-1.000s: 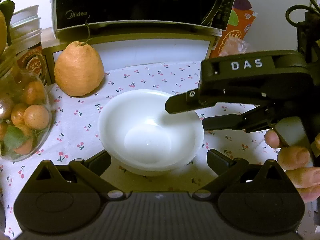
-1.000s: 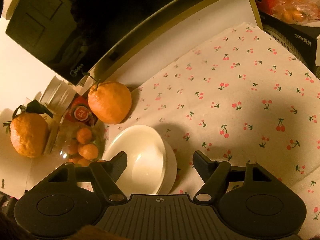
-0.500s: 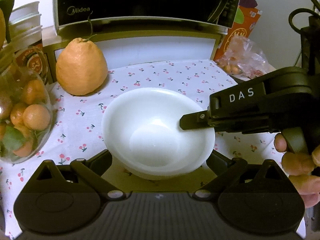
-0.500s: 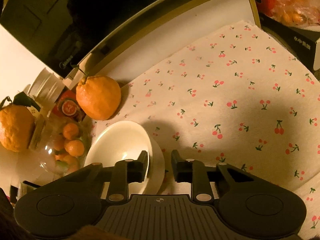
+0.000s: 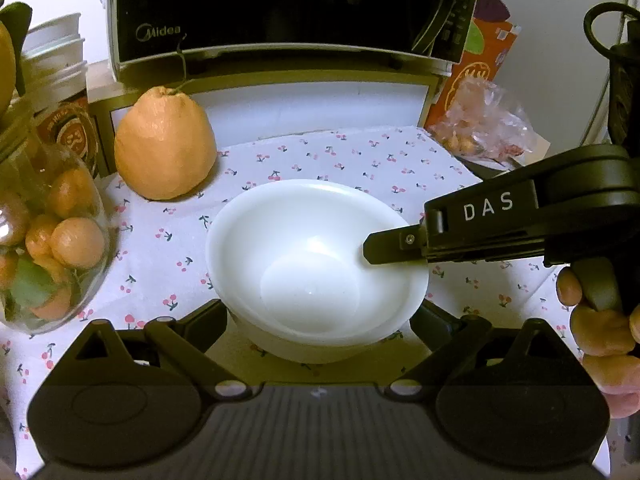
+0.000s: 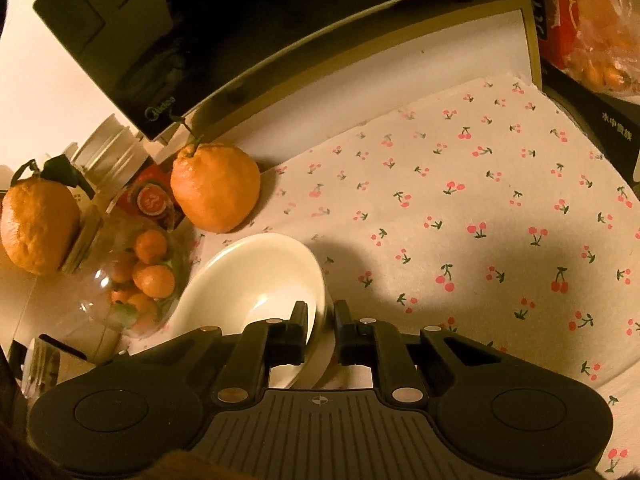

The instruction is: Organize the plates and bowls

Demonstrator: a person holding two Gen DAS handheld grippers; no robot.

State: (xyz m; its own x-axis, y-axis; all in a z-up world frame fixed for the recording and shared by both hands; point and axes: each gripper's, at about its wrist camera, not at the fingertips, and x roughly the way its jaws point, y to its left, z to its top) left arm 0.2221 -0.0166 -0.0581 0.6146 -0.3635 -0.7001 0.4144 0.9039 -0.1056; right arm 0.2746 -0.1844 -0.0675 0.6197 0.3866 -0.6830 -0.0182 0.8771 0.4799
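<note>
White bowl sits on the cherry-print cloth covering the worktop, near the middle, nested in a second white dish of which only the lower rim shows; whether that is a bowl or a plate cannot be told. Right claw comes in from the right with its jaws closing on the bowl's right rim: one finger lies inside the bowl, the other outside, and the rim is pinched between the pads. A hand grips that tool's handle at the right edge. Left claw is wide, its fingers standing either side of the bowl's near edge and apart from it, holding nothing. Large orange citrus stands on the cloth to the far left of the bowl, apart from it. A glass jar of small oranges stands at the left, well apart from the bowl, with another large citrus beyond it. A microwave occupies a raised shelf at the far side. A plastic bag of small fruit lies at the far right, before an orange carton.
</note>
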